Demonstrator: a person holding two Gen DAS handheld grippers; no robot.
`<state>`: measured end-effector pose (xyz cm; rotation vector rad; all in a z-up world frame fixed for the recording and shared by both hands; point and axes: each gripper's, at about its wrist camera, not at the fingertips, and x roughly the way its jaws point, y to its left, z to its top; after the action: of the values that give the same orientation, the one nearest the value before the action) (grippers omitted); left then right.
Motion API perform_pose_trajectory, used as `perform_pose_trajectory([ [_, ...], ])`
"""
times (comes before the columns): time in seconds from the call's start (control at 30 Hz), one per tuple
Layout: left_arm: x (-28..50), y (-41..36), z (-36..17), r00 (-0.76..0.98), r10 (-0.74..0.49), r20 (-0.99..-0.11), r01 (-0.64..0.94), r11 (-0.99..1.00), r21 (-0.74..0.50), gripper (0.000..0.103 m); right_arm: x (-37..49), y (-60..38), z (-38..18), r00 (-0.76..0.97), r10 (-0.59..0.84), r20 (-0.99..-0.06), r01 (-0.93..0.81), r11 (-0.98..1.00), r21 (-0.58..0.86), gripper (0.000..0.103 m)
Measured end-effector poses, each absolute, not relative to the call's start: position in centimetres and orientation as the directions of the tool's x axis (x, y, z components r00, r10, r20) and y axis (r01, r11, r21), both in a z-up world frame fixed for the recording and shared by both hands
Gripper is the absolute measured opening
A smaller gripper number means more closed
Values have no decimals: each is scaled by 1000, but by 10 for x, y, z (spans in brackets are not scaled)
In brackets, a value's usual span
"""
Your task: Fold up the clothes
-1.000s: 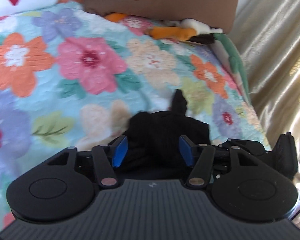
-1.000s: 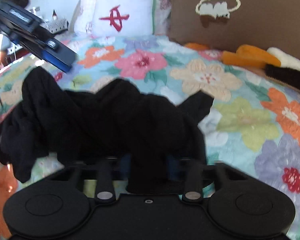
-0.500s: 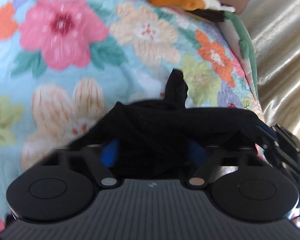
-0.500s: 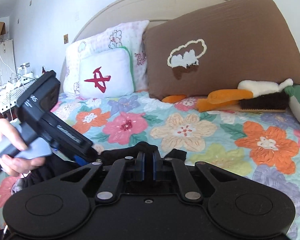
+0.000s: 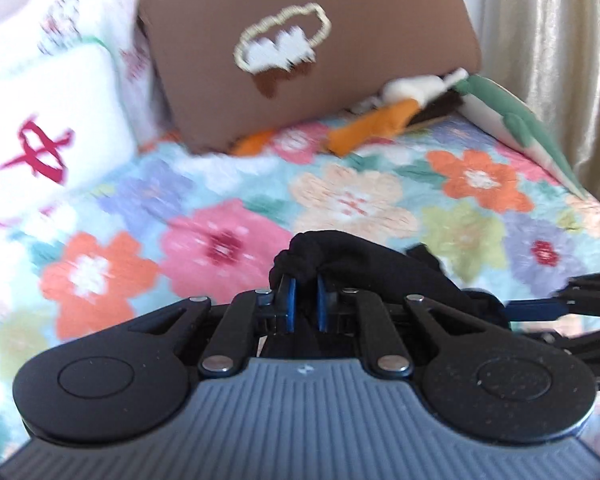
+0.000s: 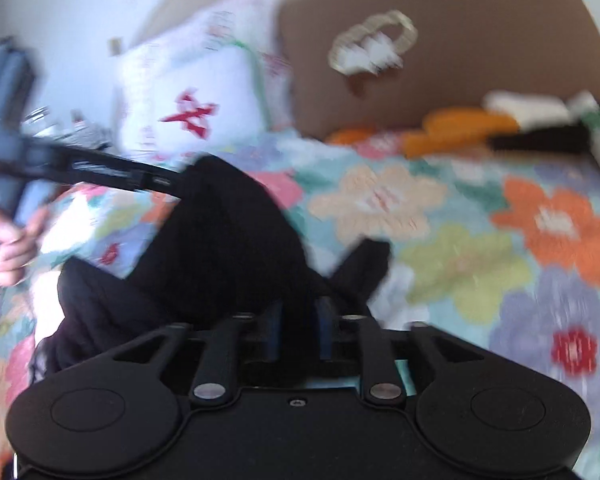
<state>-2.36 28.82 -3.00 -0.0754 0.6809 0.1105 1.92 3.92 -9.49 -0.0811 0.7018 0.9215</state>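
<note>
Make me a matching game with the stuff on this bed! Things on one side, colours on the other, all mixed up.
Things:
1. big pillow with a cloud shape
2. garment pinched in the jaws
3. small pillow with a red symbol
4. curtain

Colours:
A. white
B. gold
C. brown
D. black

Pairs: 1-C, 2-D, 3-A, 4-B
</note>
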Motion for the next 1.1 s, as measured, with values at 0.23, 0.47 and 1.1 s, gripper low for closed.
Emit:
perform_pose_trajectory([
  [0.23,-34,323,-10,804,211,-556,-266,964,-20,9,21,41,-113,334,687,-645,-724,625,291,59],
  [0.47,-40,378,22,795,416,-441,-433,899,68,0,23,45,-124,298,698,-651,-728,607,318,59],
  [1.1,-18,378,-108,547,-295,-783,-39,926,-376,80,27,87,-106,320,753,-575,-857,489,164,63],
])
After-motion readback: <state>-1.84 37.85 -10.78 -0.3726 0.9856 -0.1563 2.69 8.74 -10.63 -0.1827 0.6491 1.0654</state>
